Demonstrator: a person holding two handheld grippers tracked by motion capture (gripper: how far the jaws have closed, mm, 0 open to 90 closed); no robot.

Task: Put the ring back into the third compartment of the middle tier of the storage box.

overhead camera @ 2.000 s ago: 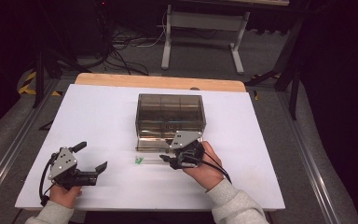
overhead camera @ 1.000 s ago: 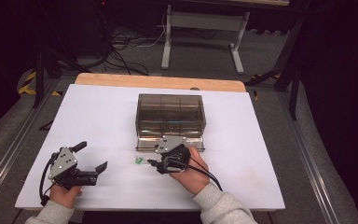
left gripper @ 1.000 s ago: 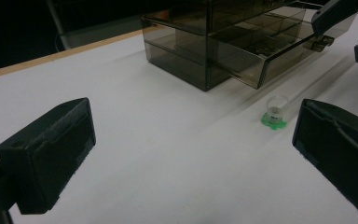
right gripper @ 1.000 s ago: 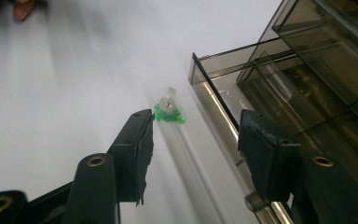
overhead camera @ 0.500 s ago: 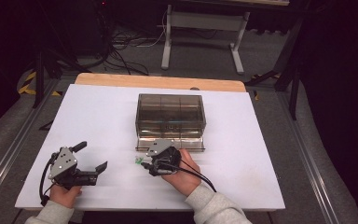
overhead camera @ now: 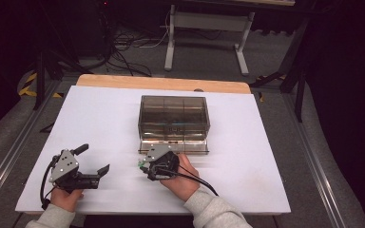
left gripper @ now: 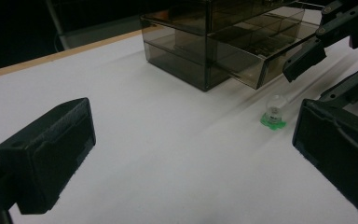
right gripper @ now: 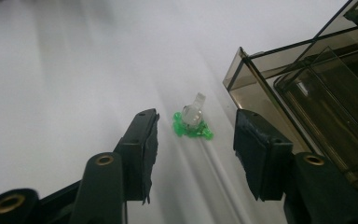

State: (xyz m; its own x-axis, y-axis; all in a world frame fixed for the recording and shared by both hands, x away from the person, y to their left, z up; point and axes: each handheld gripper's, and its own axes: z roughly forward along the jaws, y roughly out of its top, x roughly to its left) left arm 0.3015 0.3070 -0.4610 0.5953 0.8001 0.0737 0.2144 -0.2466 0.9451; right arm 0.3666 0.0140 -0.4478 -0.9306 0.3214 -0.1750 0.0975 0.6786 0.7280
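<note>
A small clear bulb on a green base [right gripper: 193, 119] stands on the white table [overhead camera: 100, 118], just left of the drawer's front corner. My right gripper [right gripper: 196, 136] points at it, open, one black pad on each side and neither touching; its jaws have just been closing a little. From above, the right gripper [overhead camera: 145, 167] lies low over the green piece [overhead camera: 141, 165]. My left gripper [overhead camera: 91, 159] rests open and empty near the front left edge. The left gripper view looks between its own pads [left gripper: 51, 149] at the green piece [left gripper: 273, 113] and the right gripper [left gripper: 317, 77].
A smoked clear drawer box [overhead camera: 173, 116] stands mid-table, its bottom drawer [overhead camera: 173, 146] pulled out toward me and close to the right gripper. In the right gripper view the drawer's corner [right gripper: 279, 93] sits just right of the green piece. A wooden strip [overhead camera: 161, 83] borders the far edge.
The right hand has moved left and down from the drawer's front to the green piece. The left hand and gripper have stayed where they were.
</note>
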